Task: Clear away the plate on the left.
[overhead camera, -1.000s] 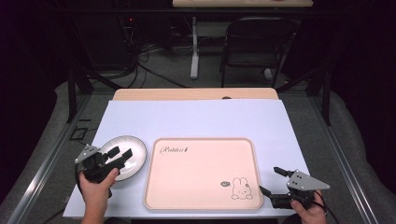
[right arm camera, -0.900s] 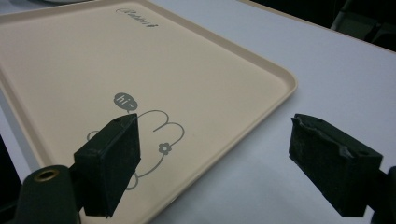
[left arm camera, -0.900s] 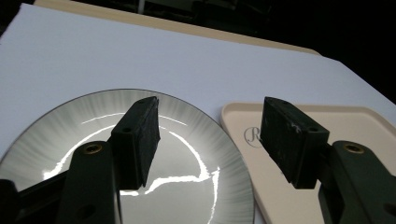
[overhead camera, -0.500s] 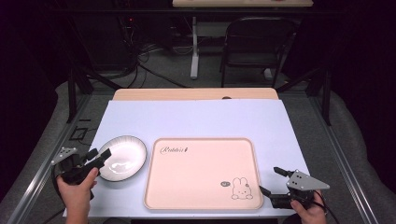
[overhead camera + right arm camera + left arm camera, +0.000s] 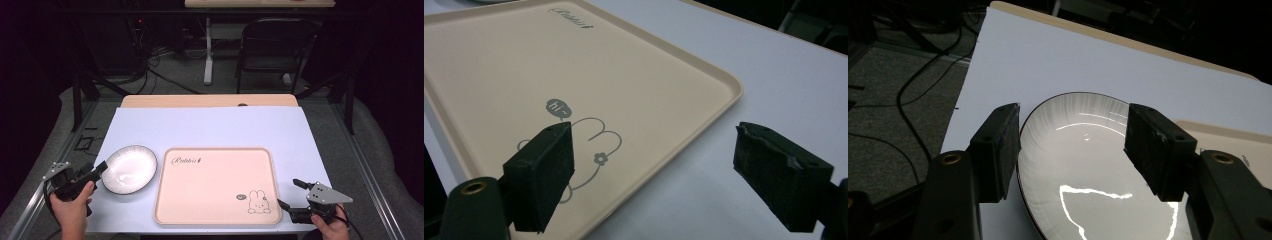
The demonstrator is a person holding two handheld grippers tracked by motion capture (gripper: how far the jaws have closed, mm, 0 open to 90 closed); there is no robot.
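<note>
While my left gripper (image 5: 95,172) is spread wide by the white plate (image 5: 129,169) beside the tray (image 5: 215,185), a bump could push it away; my right gripper (image 5: 290,195) waits spread too.

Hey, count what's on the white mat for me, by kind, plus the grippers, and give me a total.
Plates: 1
Trays: 1
Grippers: 2, left and right
Total: 4
</note>
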